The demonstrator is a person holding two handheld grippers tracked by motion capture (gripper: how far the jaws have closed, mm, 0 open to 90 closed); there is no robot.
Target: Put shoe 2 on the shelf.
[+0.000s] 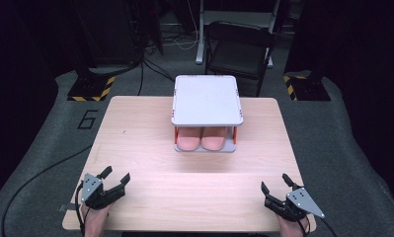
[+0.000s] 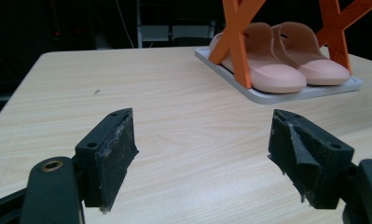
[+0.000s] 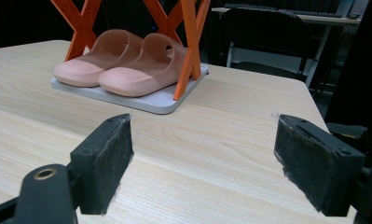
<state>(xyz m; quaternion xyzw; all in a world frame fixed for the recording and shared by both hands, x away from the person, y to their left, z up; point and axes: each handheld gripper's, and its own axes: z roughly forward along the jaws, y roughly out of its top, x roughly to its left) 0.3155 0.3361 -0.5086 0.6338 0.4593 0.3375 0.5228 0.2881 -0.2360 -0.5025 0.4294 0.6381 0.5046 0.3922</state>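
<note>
Slippers (image 1: 206, 138): paired on rack's lower shelf.
Rack (image 1: 207, 100): mid-table, orange crossed legs.
Left gripper (image 1: 116, 177): well short of rack, spread wide, empty.
Right gripper (image 1: 275, 182): likewise.
Risk: jaws likely snagging legs, tipping rack.

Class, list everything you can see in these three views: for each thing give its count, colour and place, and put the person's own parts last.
Table: one, light wood, centre of the high view.
Shelf rack: one, two grey trays joined by orange crossed struts, far middle of the table.
Slippers: two, pink, side by side on the rack's lower tray.
Folding chair: one, black, on the floor beyond the table.
Hazard-striped bases: two, black and yellow, on the floor at the table's far corners.
Number 6: one, black, on the grey floor left of the table.
Left gripper: one, black, open, near left table edge.
Right gripper: one, black, open, near right edge.
</note>
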